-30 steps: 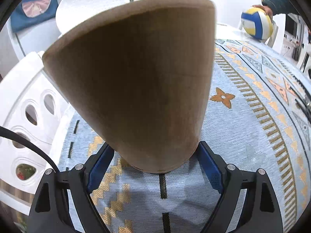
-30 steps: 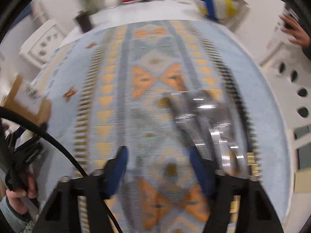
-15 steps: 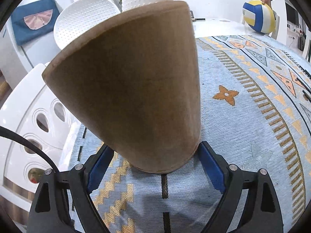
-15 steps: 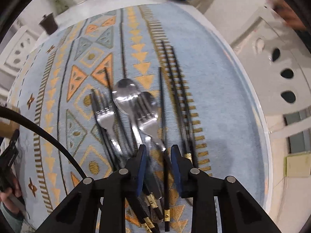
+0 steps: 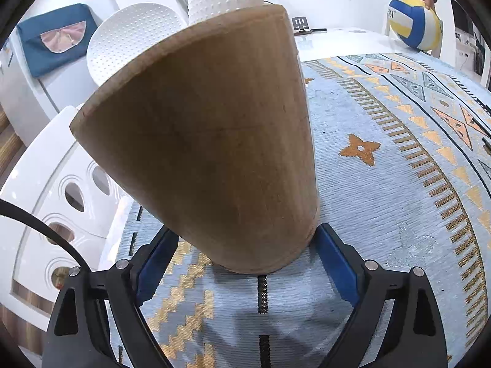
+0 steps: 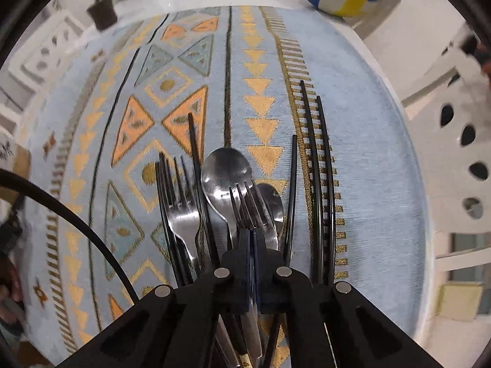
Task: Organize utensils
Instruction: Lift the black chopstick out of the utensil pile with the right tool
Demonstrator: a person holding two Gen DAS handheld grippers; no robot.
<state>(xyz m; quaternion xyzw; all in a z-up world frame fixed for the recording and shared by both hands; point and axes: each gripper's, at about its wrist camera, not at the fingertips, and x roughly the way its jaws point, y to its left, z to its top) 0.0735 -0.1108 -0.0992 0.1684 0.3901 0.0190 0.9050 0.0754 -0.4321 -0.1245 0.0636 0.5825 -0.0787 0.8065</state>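
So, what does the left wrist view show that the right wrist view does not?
Only the left wrist view: a wooden holder between the opening left claw, and a dotted white plate. Only the right wrist view: forks, spoons and black chopsticks, with the right claw shut over a fork handle. Both: the patterned cloth and the volleyball.

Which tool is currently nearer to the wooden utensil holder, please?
The left. The left tool straddles the base of the wooden utensil holder, its jaws opening. The right tool is shut over the fork in the cutlery pile, with no holder in its view.
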